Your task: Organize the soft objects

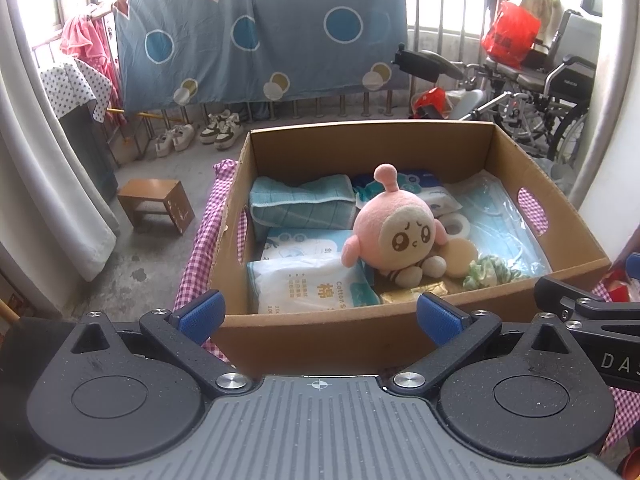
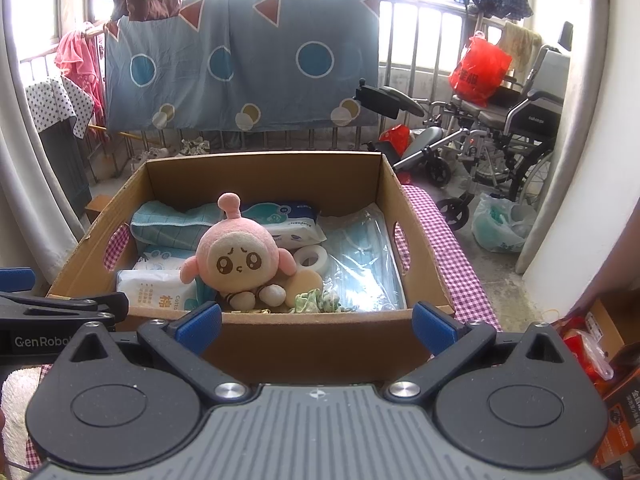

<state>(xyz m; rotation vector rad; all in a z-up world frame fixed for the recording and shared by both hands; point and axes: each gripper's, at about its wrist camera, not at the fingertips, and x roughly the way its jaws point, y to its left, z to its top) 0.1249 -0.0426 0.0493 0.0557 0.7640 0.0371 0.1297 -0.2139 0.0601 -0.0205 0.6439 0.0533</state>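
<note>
A pink plush toy (image 1: 396, 228) (image 2: 238, 250) sits upright in the middle of an open cardboard box (image 1: 360, 136) (image 2: 260, 162). Around it lie a folded teal towel (image 1: 302, 204) (image 2: 172, 224), white tissue packs (image 1: 304, 284) (image 2: 156, 288), a bag of blue face masks (image 1: 492, 220) (image 2: 360, 252), a tape roll (image 2: 314, 258), a round beige sponge (image 1: 460, 258) (image 2: 306, 284) and a green scrunchie (image 1: 486, 274) (image 2: 318, 302). My left gripper (image 1: 320, 316) hangs open before the box's near wall, holding nothing. My right gripper (image 2: 318, 324) is open and empty there too.
The box rests on a pink checked cloth (image 1: 200, 248) (image 2: 452, 264). A small wooden stool (image 1: 158, 204) and shoes (image 1: 220, 130) stand on the floor at left. A wheelchair (image 2: 500, 132) and bags fill the right. A blue sheet (image 1: 256, 36) hangs on the railing behind.
</note>
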